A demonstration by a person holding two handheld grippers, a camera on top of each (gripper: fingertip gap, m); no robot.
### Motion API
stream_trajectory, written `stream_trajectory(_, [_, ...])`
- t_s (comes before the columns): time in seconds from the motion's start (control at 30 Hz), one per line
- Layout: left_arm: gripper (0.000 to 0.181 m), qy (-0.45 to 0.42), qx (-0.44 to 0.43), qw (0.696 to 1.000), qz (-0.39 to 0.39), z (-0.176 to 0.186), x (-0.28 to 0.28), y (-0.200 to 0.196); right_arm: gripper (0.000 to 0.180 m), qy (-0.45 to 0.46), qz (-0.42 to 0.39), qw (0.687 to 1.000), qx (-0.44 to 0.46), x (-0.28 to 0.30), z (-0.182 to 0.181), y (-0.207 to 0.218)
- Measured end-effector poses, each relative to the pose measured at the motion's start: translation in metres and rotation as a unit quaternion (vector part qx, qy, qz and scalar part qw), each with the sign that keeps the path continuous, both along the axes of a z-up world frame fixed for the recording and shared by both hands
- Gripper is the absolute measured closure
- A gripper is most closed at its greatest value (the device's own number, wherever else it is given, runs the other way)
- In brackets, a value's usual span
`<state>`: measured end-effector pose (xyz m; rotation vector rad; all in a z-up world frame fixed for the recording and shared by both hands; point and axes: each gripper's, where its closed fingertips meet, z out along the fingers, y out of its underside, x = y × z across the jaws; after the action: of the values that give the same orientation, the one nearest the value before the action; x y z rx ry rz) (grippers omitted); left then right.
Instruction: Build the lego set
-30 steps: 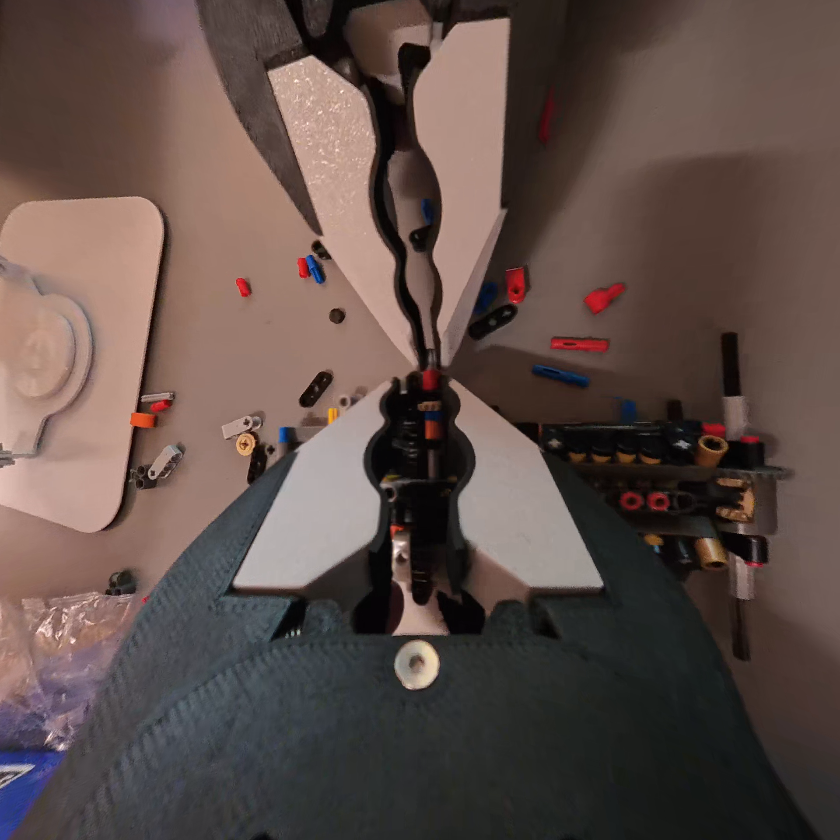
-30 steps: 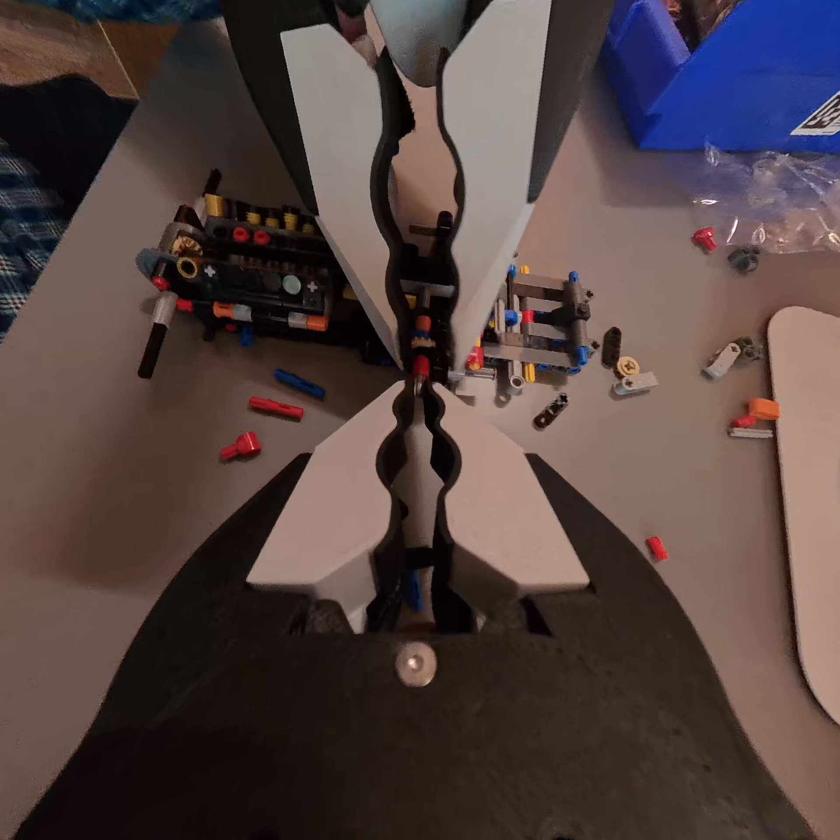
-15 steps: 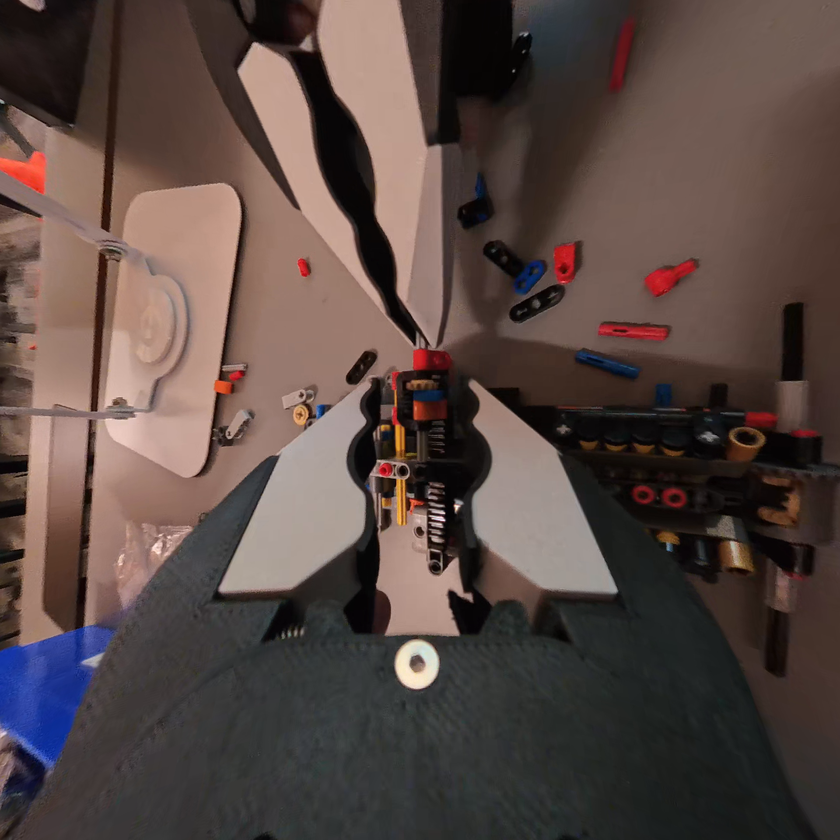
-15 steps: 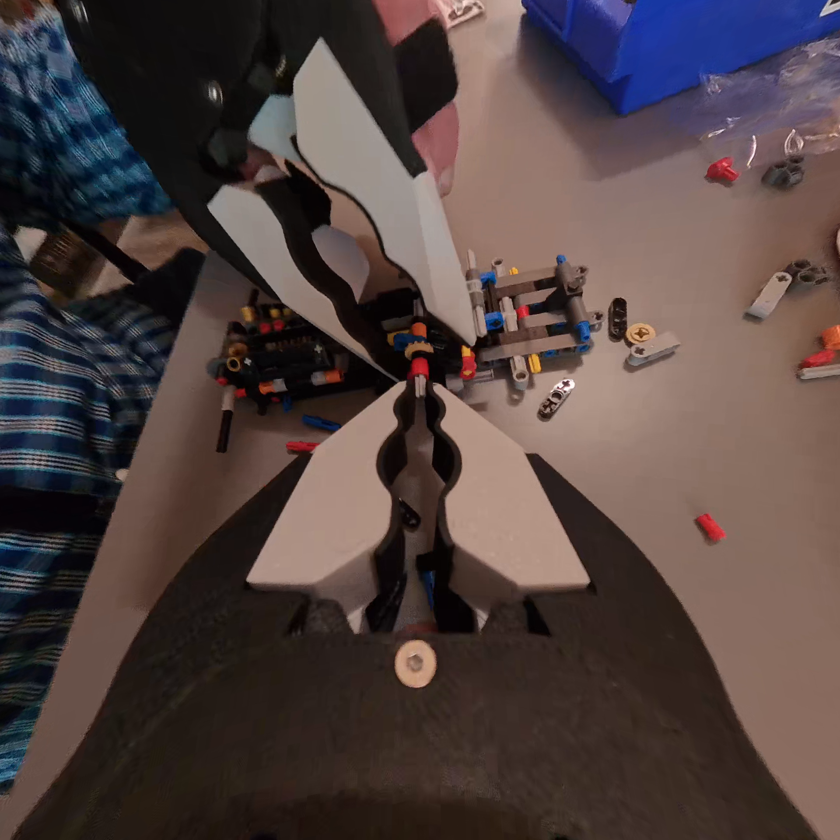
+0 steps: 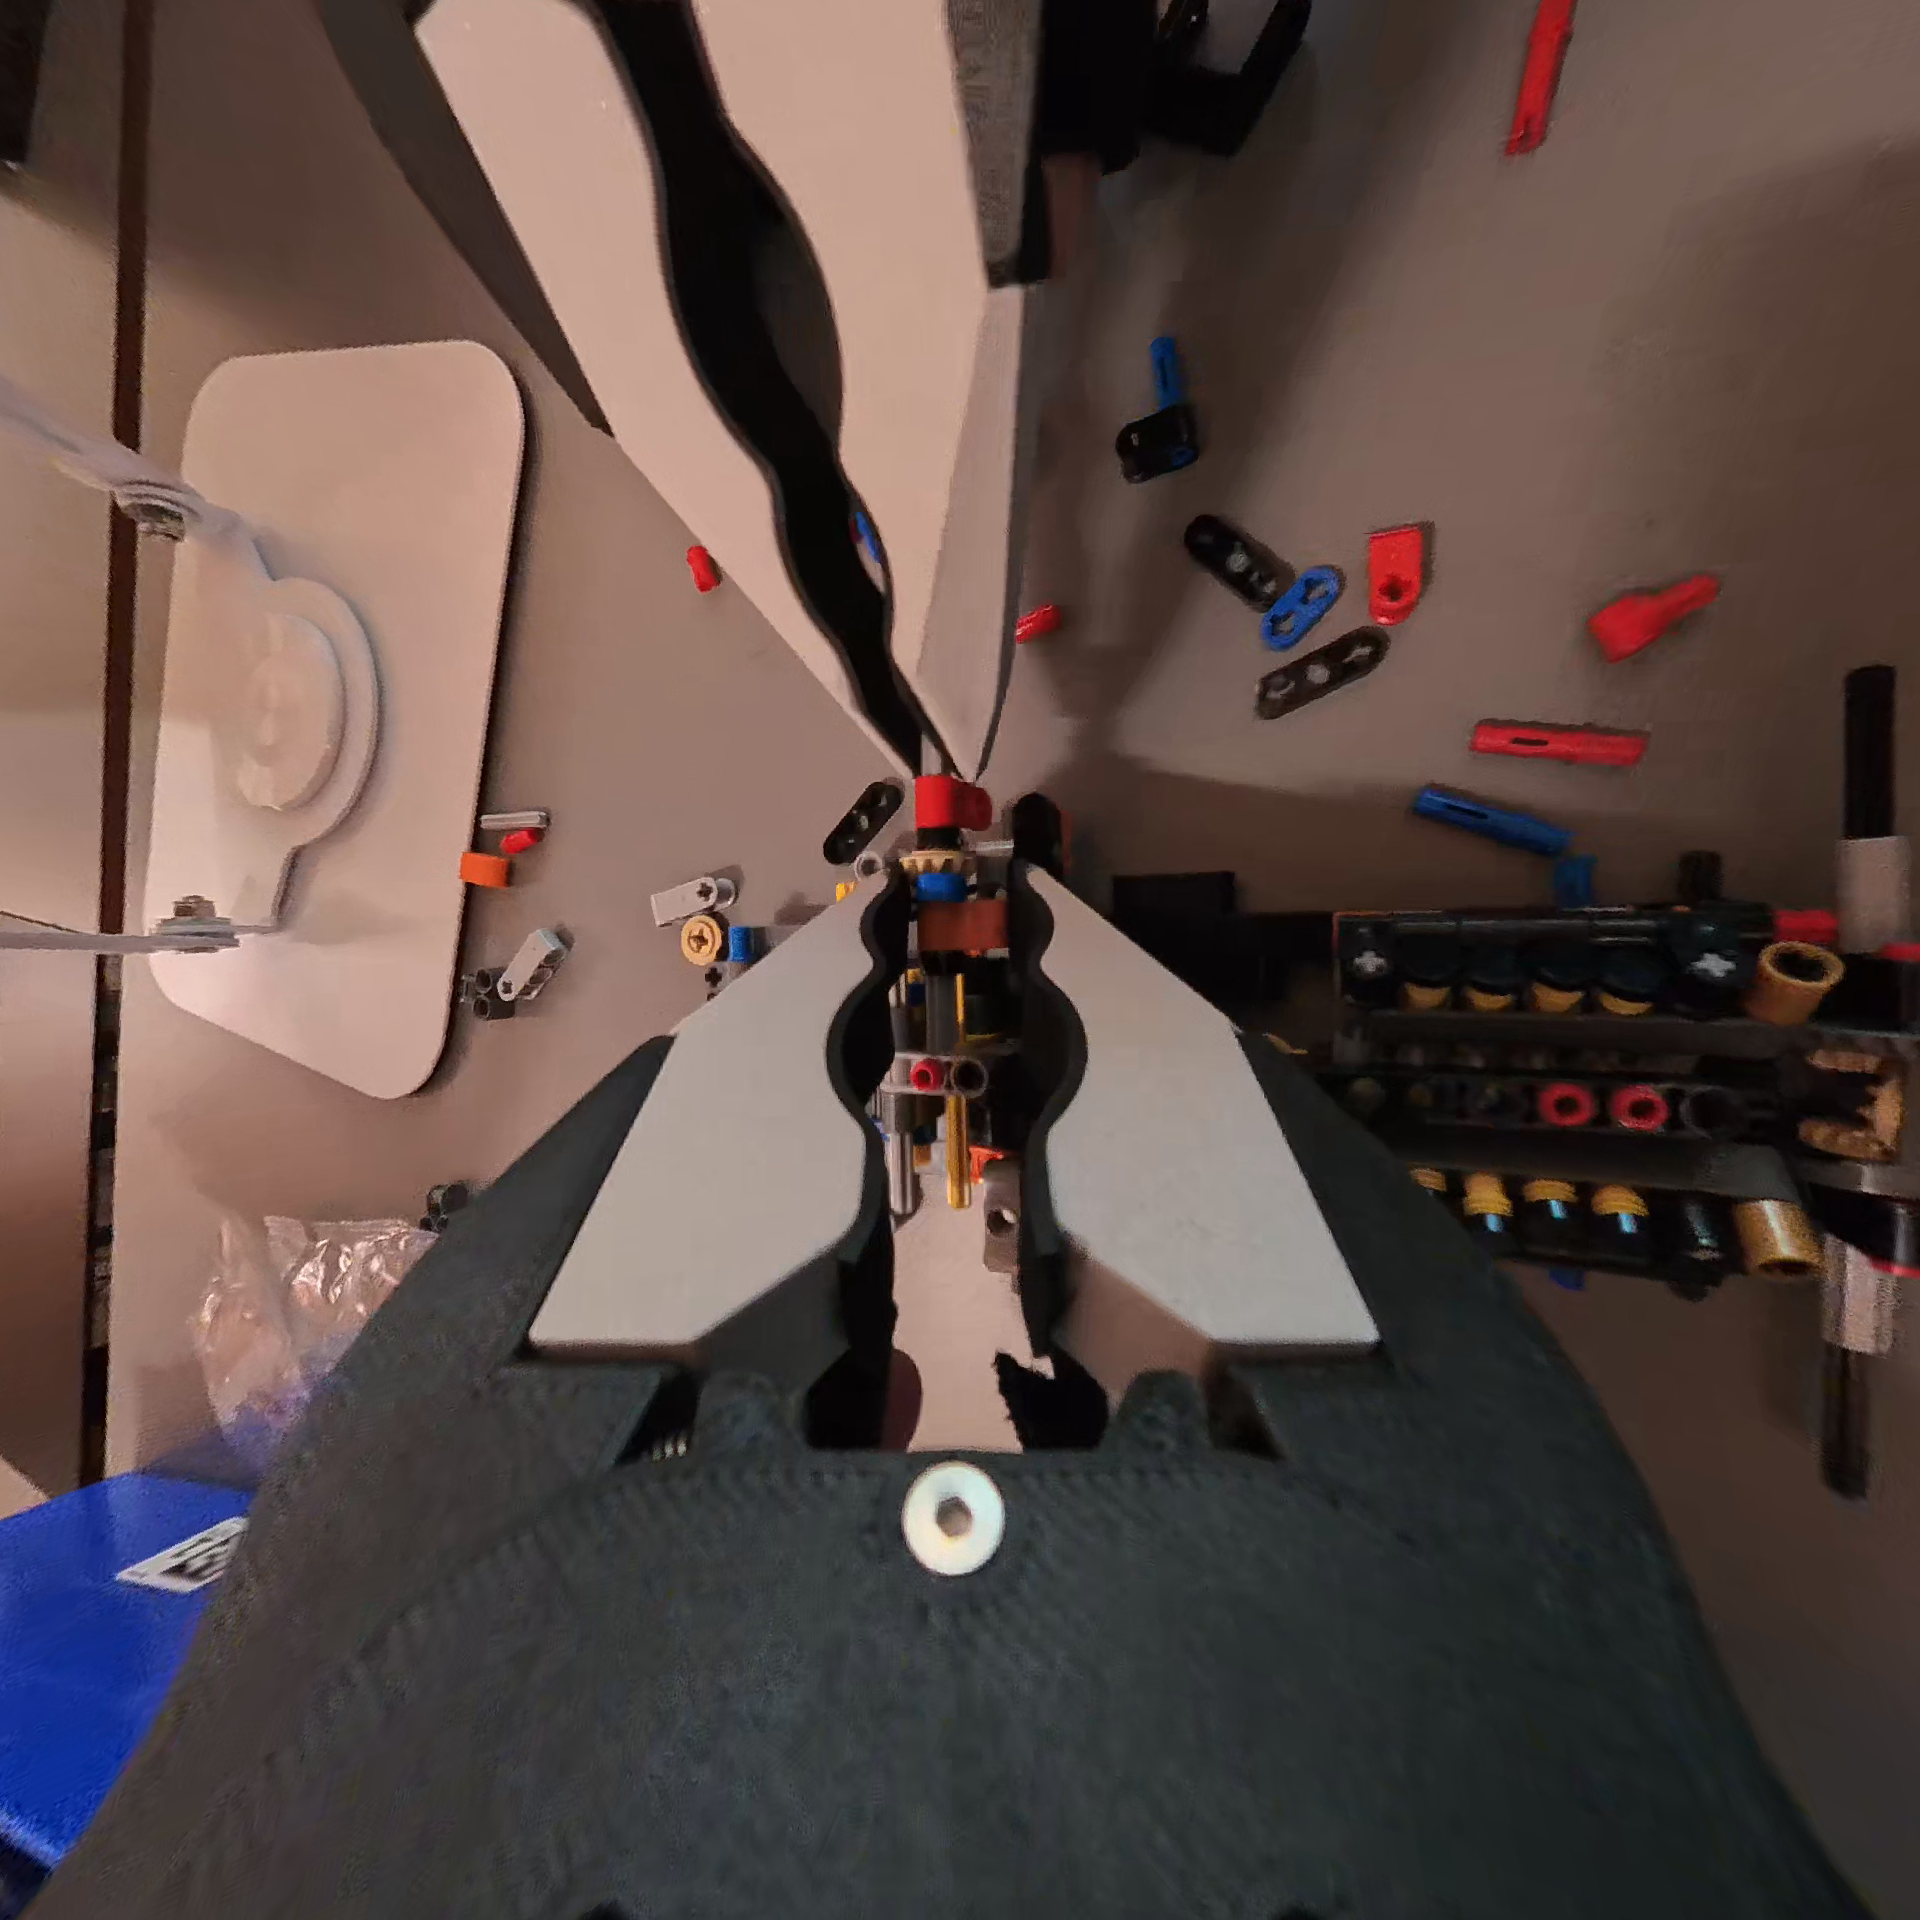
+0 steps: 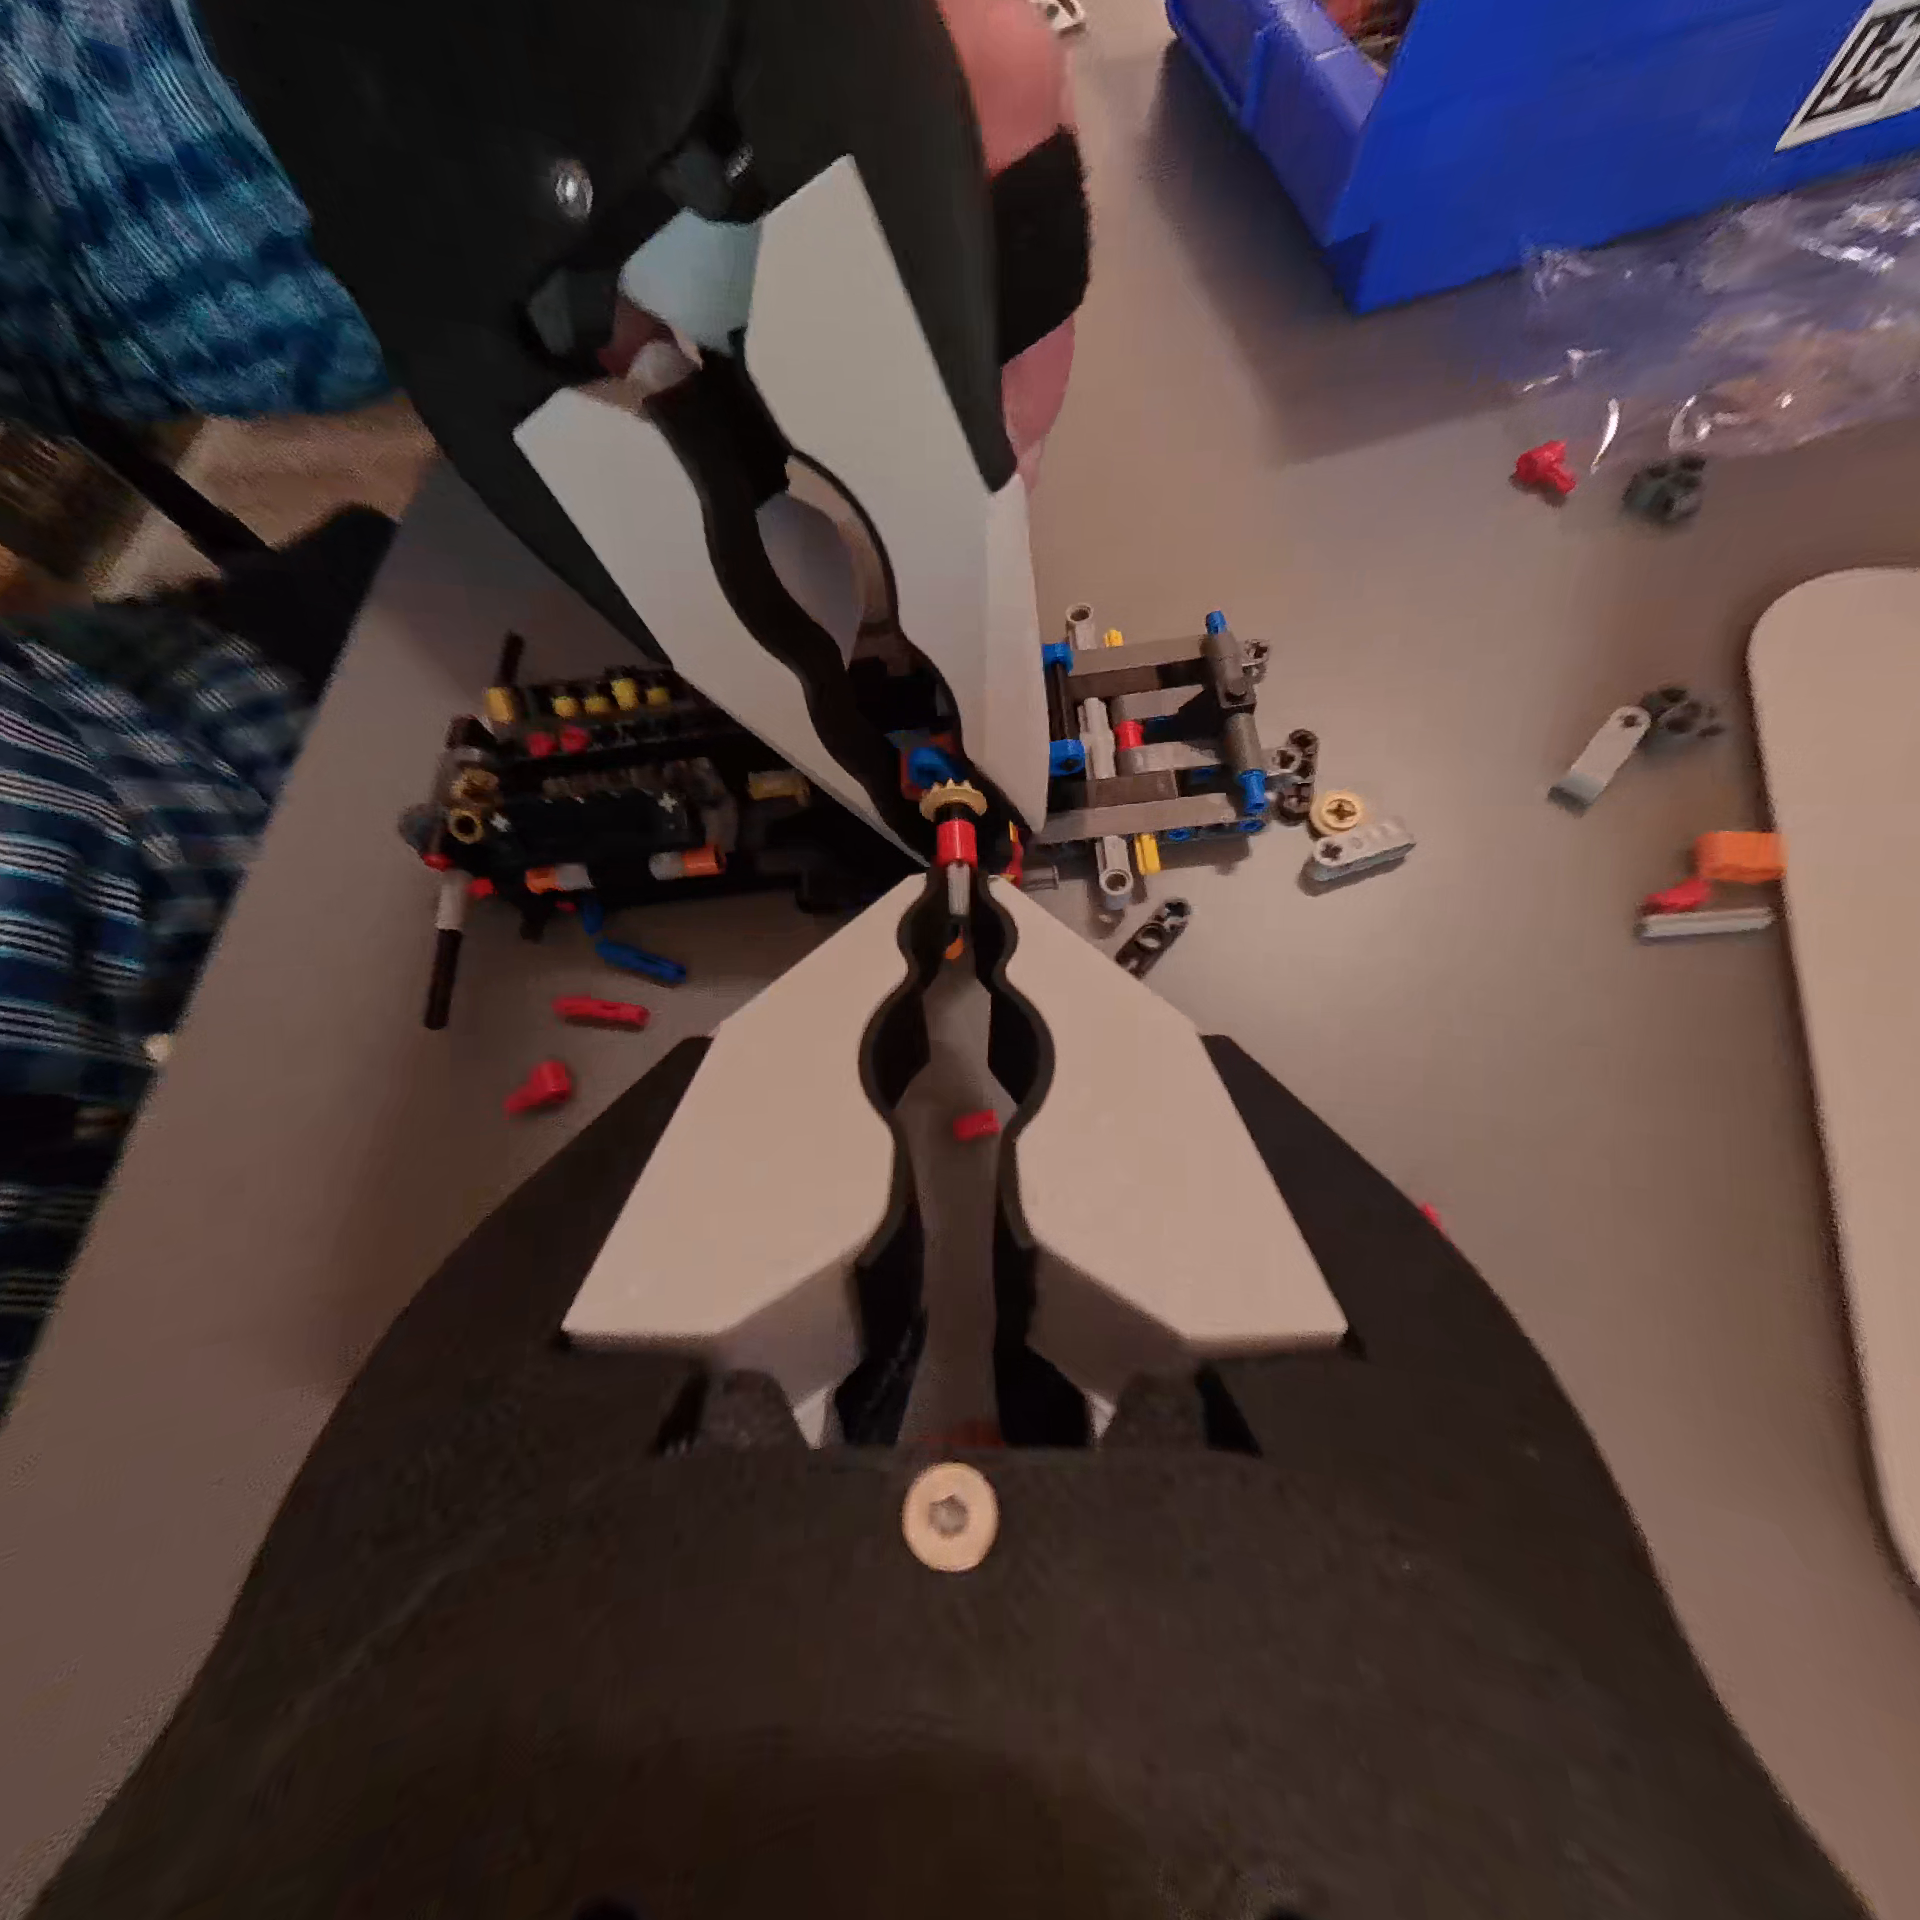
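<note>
My left gripper (image 5: 951, 878) is shut on a small lego sub-assembly (image 5: 951, 997) of black, yellow and grey parts, held above the table. From its front sticks an axle with an orange part, a blue bush, a tan gear (image 5: 938, 860) and a red bush (image 5: 943, 802). My right gripper (image 6: 956, 885) meets it tip to tip and is shut on the grey axle end (image 6: 954, 891), just behind the red bush (image 6: 954, 842). The right gripper (image 5: 948, 771) comes in from the top of the left wrist view. The left gripper (image 6: 971, 836) comes in from the upper left of the right wrist view.
A long black engine-like assembly (image 5: 1558, 1039) (image 6: 603, 790) and a grey frame assembly (image 6: 1153, 727) lie on the grey table. Loose red, blue and black pieces (image 5: 1320, 675) are scattered about. A white pad (image 5: 343, 675), a blue bin (image 6: 1507, 135) and a plastic bag (image 6: 1714, 343) stand at the sides. Only a small space, under 4 cm, lies between the two pairs of fingers.
Both grippers have risen and tilted together, still tip to tip on the axle. The table and the pieces on it look farther away, and the left gripper now leans in from the upper left.
</note>
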<state>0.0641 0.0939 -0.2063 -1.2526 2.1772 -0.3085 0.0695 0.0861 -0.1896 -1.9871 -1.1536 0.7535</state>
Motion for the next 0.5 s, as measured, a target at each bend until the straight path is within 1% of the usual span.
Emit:
stream_trajectory(0.1, [0.163, 0.007, -0.020, 1.000, -0.002, -0.0011, 0.0008, 0.0007, 0.178, -0.037, 0.009, 0.999, 0.029, 0.0011, -0.0021, 0.0016])
stream_trajectory(0.2, [0.163, -0.004, -0.038, 0.999, -0.011, 0.0018, 0.0045, -0.0020, 0.179, -0.031, 0.010, 0.999, 0.040, -0.0016, 0.0027, 0.0030])
stream_trajectory(0.27, [0.163, -0.001, -0.022, 1.000, -0.013, 0.0015, 0.0043, 0.0016, 0.178, -0.038, 0.007, 0.998, 0.050, -0.0022, 0.0021, 0.0057])
stream_trajectory(0.5, [0.163, -0.001, -0.031, 0.999, -0.020, -0.0006, 0.0041, 0.0037, 0.179, -0.081, 0.012, 0.991, 0.101, -0.0015, -0.0011, 0.0084])
